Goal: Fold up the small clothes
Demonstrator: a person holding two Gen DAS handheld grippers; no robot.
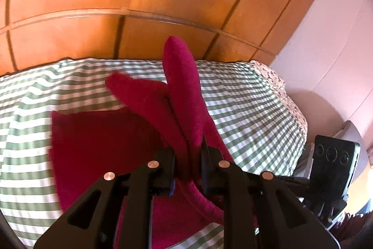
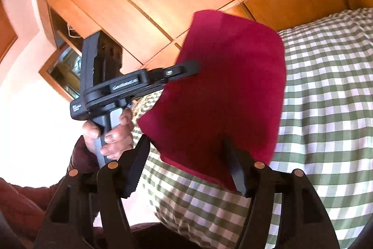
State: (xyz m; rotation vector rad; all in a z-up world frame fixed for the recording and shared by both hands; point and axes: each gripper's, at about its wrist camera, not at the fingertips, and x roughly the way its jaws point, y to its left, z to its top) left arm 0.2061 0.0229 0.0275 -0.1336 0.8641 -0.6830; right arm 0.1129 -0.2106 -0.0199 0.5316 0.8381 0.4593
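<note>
A dark red cloth [image 1: 98,132] is lifted over the green-and-white checked bed cover [image 1: 251,109]. My left gripper [image 1: 188,167] is shut on a bunched fold of the cloth, which sticks up between its fingers. In the right wrist view the cloth [image 2: 228,90] hangs as a flat sheet above the bed [image 2: 326,109]. My right gripper [image 2: 186,167] is open, its fingers spread on either side of the cloth's lower edge, not pinching it. The left gripper's handle and the hand [image 2: 112,132] holding it show to the left, its front end hidden behind the cloth.
Wooden wardrobe doors [image 1: 139,4] stand behind the bed. A pale wall [image 1: 326,50] is on the right. A phone mount [image 1: 333,162] sits beside the left gripper. A wooden-framed window or mirror [image 2: 63,69] is at the left of the right wrist view.
</note>
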